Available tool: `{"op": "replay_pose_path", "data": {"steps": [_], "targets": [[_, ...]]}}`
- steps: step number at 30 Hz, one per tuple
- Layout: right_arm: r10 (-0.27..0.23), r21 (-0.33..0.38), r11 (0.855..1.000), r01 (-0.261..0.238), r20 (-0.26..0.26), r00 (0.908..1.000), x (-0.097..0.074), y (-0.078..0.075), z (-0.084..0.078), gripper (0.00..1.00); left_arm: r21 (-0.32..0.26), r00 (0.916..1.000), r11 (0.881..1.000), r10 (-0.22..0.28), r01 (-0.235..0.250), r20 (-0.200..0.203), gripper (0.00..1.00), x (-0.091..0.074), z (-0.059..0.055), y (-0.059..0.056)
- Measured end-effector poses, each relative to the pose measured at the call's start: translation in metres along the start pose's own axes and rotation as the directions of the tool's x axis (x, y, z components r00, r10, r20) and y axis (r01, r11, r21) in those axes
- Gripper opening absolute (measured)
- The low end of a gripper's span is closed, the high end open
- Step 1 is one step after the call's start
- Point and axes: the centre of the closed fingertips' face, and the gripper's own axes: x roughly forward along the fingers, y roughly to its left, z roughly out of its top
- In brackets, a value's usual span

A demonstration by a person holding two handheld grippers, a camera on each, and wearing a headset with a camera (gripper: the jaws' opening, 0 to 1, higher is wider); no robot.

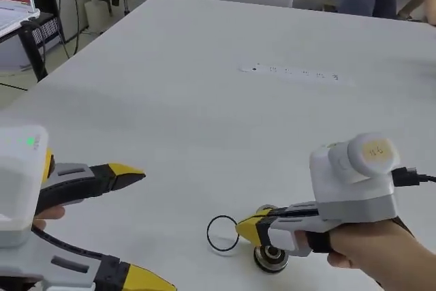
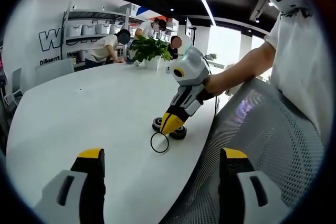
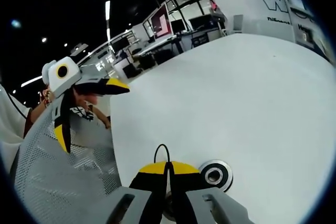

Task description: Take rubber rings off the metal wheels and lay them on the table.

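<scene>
Right gripper [image 1: 246,230] is clenched on the ring [image 1: 209,234] — the thin black loop sticks out left of the closed tips, at the near edge of the table [image 1: 204,100]. It is low over the table or touching it; cannot tell which. Ring looks free of the wheel [image 1: 271,258], which sits just right under the jaws. Left gripper [image 1: 136,228] released, jaws wide, empty, well left. Judged step: lay the ring down. Lower until the loop lies flat, then open slowly — clear of wheel and table edge.
</scene>
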Motion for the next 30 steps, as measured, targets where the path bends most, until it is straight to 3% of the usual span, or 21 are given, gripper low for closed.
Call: {"op": "replay_pose_path", "data": {"steps": [30], "targets": [[-0.057, -0.138, 0.989, 0.045, -0.085, 0.9948, 0.003, -0.003, -0.014, 0.03, -0.001, 0.9995, 1.0, 0.003, -0.003, -0.03, 0.87, 0.001, -0.005, 0.0]]}}
